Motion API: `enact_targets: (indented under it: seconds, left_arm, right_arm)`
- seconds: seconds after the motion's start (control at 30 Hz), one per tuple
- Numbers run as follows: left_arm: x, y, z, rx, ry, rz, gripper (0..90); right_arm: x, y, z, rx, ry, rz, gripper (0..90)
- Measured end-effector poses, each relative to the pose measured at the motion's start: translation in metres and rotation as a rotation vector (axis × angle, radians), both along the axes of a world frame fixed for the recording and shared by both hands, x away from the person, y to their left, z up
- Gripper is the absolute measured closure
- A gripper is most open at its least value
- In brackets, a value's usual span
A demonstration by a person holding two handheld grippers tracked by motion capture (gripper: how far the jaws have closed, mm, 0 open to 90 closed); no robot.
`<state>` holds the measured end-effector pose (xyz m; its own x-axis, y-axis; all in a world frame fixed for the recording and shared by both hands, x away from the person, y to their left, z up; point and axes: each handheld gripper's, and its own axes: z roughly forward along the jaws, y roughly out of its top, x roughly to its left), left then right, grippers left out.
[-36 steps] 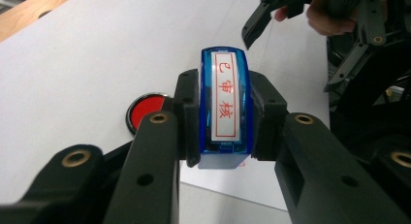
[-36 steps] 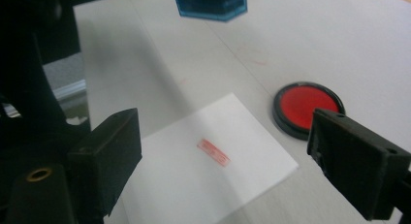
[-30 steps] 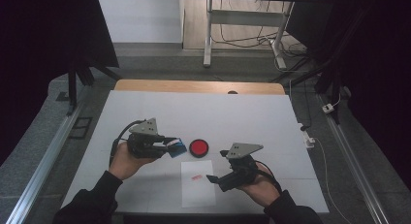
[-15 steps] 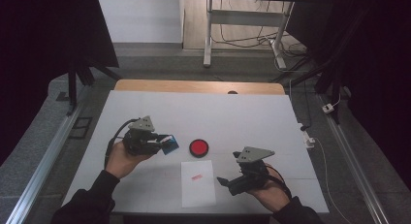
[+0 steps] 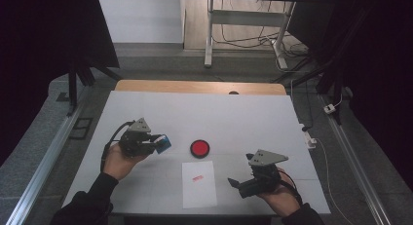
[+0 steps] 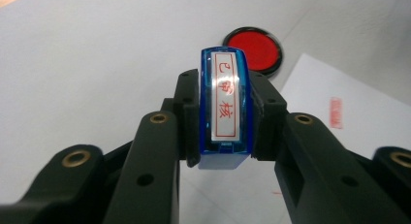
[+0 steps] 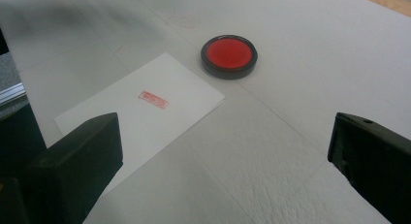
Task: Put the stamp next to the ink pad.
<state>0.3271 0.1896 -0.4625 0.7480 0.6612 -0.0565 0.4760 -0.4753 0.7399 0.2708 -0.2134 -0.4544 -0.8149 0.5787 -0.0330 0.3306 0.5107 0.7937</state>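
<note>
A blue stamp (image 6: 224,107) is clamped between the jaws of the left gripper (image 5: 157,143), its label with red characters turned towards the left gripper view's camera. In the high view it is held above the table (image 5: 253,113), at 9 o'clock from the red ink pad (image 5: 199,148) and near it. A white sheet of paper (image 5: 198,184) bearing a small red mark (image 5: 197,178) is seen at 6 o'clock from the pad, just beside it. The jaws of the right gripper (image 5: 236,184) have just been opening and are spread wide with nothing between them, at 3 o'clock from the sheet. Bare white table is left from 10 to 2 o'clock beyond the pad. A wooden strip (image 5: 199,86) is seen along the far edge, a grey floor (image 5: 151,57) and desk legs (image 5: 209,30) behind.
</note>
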Motion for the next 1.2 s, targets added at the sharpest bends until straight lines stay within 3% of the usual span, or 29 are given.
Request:
enact_targets:
  seconds: [0.83,1.2]
  left_arm:
    - [0.012,0.010,-0.031,0.064,0.034,0.059,70.0]
    - [0.017,0.008,-0.042,0.095,0.057,0.051,70.0]
  right_arm:
    - [-0.014,-0.045,-0.005,-0.044,0.024,-0.181,0.0]
    - [-0.018,-0.056,-0.002,-0.006,0.019,-0.226,0.0]
